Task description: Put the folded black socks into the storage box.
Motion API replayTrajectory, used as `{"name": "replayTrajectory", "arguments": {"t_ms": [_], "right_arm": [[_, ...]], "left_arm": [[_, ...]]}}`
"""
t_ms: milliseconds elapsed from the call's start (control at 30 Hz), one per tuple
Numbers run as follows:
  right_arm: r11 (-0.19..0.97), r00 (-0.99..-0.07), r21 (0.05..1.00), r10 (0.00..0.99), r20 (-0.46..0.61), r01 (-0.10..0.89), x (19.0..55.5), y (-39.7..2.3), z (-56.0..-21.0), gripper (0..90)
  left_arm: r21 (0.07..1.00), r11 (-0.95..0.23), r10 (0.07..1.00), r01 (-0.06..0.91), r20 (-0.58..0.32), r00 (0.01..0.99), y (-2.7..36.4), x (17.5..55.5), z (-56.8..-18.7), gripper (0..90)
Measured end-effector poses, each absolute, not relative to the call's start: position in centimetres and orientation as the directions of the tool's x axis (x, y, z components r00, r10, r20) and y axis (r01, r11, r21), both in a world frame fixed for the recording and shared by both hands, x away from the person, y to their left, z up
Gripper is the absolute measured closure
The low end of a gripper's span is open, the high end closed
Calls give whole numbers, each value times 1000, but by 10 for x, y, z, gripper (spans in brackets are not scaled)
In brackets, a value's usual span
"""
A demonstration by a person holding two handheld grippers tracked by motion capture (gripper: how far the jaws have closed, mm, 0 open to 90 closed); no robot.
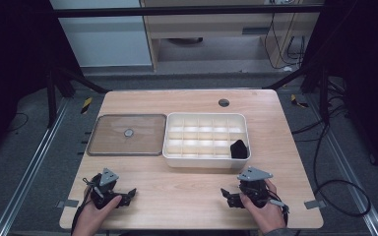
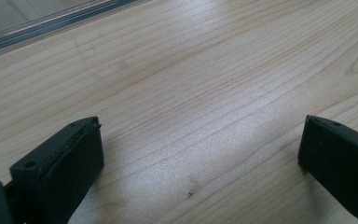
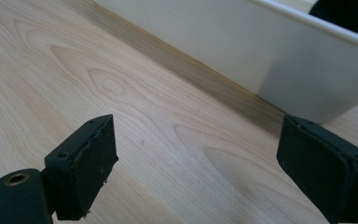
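Note:
My left gripper (image 1: 129,196) rests low over the wooden table (image 1: 187,187) at the front left, jaws pointing toward the middle. In the left gripper view it (image 2: 200,135) stands open over bare wood with nothing between the jaws. My right gripper (image 1: 227,197) sits at the front right, jaws pointing left. Seen from the right gripper view, it (image 3: 196,135) is open and empty, close to the white tray's outer wall (image 3: 242,51). The white compartment tray (image 1: 205,156) holds a black object (image 1: 238,149) in its near right cell.
A clear flat lid with a round knob (image 1: 127,134) lies left of the tray, and its edge (image 2: 28,28) shows in the left gripper view. A round cable hole (image 1: 223,103) is at the table's far side. Cables lie on the floor at the right.

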State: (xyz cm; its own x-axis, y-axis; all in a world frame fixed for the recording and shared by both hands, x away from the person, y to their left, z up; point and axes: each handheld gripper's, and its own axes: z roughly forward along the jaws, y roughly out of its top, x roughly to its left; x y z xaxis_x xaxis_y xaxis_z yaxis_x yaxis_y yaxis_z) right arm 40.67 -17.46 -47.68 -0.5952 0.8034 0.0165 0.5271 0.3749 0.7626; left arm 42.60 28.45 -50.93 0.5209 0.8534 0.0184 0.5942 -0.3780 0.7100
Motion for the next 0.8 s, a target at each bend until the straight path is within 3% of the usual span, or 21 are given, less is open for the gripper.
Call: {"name": "replayTrajectory", "arguments": {"t_ms": [800], "right_arm": [[319, -535, 769, 844, 36, 554, 411, -200, -504, 90]], "left_arm": [[710, -379, 853, 594, 19, 521, 284, 426, -509, 0]]}}
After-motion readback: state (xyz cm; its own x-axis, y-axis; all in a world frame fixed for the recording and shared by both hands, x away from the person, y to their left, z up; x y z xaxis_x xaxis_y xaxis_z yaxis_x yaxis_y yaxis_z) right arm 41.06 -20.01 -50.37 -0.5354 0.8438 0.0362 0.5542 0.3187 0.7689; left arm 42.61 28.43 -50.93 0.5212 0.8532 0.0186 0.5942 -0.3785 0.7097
